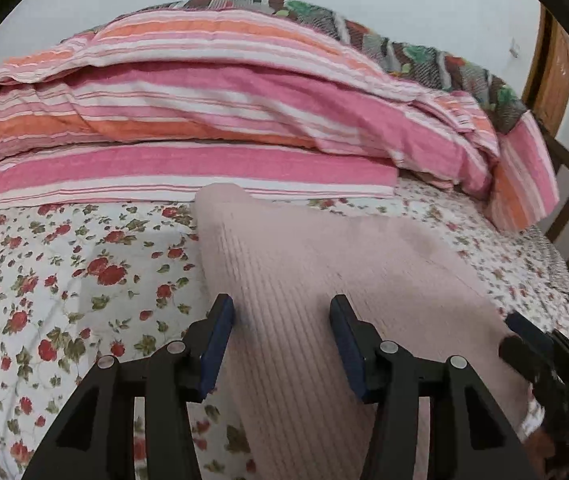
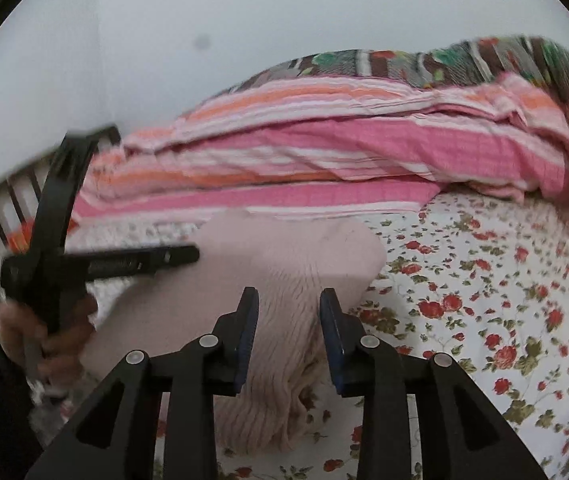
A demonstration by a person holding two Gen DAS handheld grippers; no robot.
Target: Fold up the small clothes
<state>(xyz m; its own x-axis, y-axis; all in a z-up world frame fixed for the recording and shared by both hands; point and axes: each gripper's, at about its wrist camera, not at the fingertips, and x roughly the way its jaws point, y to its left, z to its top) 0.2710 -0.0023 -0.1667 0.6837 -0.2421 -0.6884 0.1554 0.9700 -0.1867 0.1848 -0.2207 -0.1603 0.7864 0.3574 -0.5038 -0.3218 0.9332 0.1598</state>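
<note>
While lying part-folded on floral bed sheet (image 1: pixel 64 264), pale pink ribbed knit garment (image 1: pixel 304 280) awaiting further folds; left tool (image 1: pixel 280 320), right tool (image 2: pixel 288 308) both agape, empty.

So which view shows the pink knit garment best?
The left wrist view: the pink knit garment spreads sharp and ribbed across the floral sheet. The right wrist view shows it blurrier, bunched near the fingers and partly hidden by the left gripper.
</note>
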